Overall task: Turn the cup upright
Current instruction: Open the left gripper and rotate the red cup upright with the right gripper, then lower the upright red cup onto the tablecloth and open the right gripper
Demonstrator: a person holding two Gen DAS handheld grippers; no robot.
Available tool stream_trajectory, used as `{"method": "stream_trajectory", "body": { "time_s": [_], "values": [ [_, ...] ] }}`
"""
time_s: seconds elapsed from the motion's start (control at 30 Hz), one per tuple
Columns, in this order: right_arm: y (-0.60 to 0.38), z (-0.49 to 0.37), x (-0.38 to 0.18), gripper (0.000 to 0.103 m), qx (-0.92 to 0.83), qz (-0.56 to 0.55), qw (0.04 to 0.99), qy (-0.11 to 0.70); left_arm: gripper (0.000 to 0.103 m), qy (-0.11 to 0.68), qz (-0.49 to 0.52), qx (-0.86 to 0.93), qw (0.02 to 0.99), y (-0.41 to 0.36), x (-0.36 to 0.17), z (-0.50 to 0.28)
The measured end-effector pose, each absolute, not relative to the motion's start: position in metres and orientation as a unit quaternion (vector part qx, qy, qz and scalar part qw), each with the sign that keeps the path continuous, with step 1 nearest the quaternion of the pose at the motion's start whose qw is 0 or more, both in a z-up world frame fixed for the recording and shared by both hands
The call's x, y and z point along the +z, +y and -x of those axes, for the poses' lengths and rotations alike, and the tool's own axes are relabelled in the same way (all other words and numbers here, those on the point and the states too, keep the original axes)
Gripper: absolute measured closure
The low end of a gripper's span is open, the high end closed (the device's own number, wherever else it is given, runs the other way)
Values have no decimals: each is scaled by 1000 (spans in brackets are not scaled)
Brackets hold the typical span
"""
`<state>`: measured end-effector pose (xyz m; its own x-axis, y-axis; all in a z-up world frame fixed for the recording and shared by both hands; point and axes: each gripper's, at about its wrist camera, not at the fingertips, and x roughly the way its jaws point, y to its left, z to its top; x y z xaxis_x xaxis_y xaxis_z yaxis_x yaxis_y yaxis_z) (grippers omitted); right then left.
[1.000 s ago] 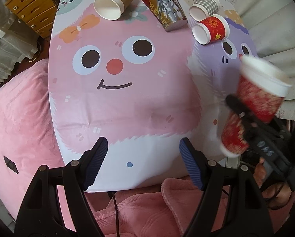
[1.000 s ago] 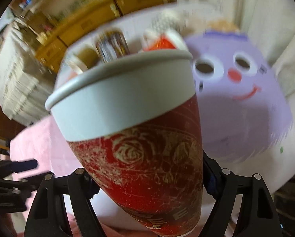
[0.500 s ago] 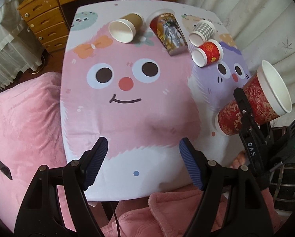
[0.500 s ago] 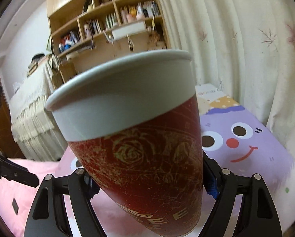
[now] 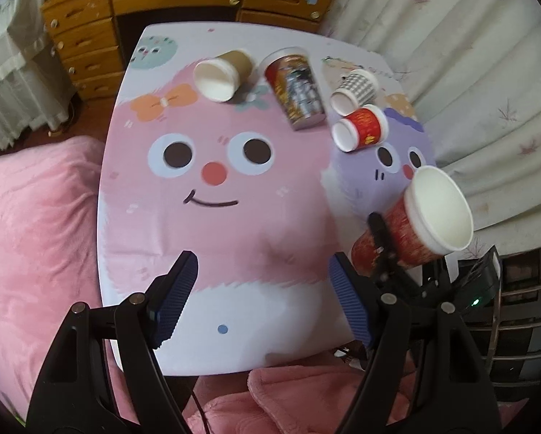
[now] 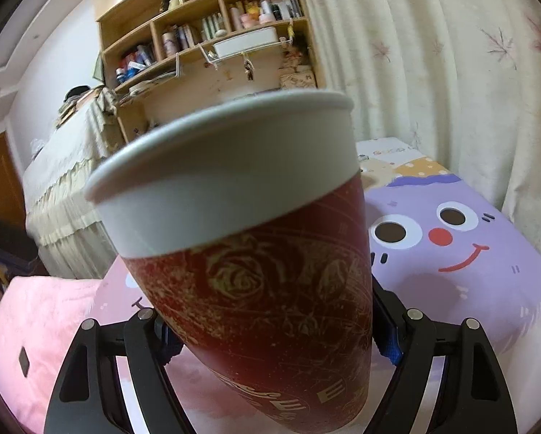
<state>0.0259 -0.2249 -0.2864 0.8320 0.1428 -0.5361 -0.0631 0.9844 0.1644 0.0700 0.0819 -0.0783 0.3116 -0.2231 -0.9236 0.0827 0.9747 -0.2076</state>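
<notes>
My right gripper (image 6: 270, 336) is shut on a tall red cup (image 6: 256, 275) with a white rim band. The cup fills the right wrist view, mouth up and tilted. In the left wrist view the same red cup (image 5: 415, 228) hangs over the table's right edge, held by the right gripper (image 5: 386, 253), its white mouth facing up and right. My left gripper (image 5: 263, 300) is open and empty above the near edge of the table (image 5: 234, 336).
Several cups lie on their sides at the table's far end: a brown one (image 5: 221, 76), a tall printed one (image 5: 297, 90), a checked one (image 5: 355, 90) and a small red one (image 5: 360, 128). A pink blanket (image 5: 35, 235) lies left. Curtains (image 5: 469, 72) hang right.
The red cup has been tipped from lying slanted to mouth-up and lowered toward the table's right edge. My left gripper has drawn back, so the table looks farther away.
</notes>
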Motion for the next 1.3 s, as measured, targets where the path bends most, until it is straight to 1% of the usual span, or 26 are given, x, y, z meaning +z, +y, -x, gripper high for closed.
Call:
{"method": "stream_trajectory", "body": {
  "time_s": [0.1, 0.27, 0.3, 0.37, 0.5, 0.53, 0.7, 0.83, 0.97, 1.03, 1.23, 1.3],
  "values": [
    [-216, -16, -285, 19, 62, -48, 956, 281, 30, 569, 11, -77, 819, 62, -73, -66],
    [-215, -12, -284, 19, 102, -23, 946, 308, 30, 580, 27, -61, 812, 50, -75, -63],
    [-217, -13, -284, 18, 115, -19, 939, 322, 30, 580, 35, -55, 812, 46, -74, -62],
    [-221, -14, -285, 13, 140, -14, 928, 344, 30, 577, 48, -45, 814, 41, -72, -59],
    [-234, -13, -283, 8, 180, 0, 903, 390, 30, 571, 76, -22, 817, 32, -64, -50],
    [-239, -12, -282, 5, 194, 2, 894, 403, 30, 567, 82, -19, 819, 29, -61, -46],
    [-257, -7, -281, 5, 237, 4, 855, 462, 30, 544, 87, -6, 834, 13, -49, -26],
    [-273, -2, -282, 5, 253, -2, 812, 526, 30, 552, 67, 14, 831, 0, -48, -11],
    [-294, 6, -272, 4, 277, -31, 751, 599, 30, 558, 69, -4, 827, -9, -40, 9],
    [-305, 12, -262, 0, 271, -34, 733, 623, 30, 560, 60, -16, 826, -15, -36, 17],
    [-328, 33, -219, 0, 111, 19, 717, 687, 30, 549, 33, -38, 834, -37, -11, 37],
    [-340, 40, -204, 0, 81, 7, 709, 701, 30, 536, 28, -45, 842, -42, 3, 44]
  ]
}}
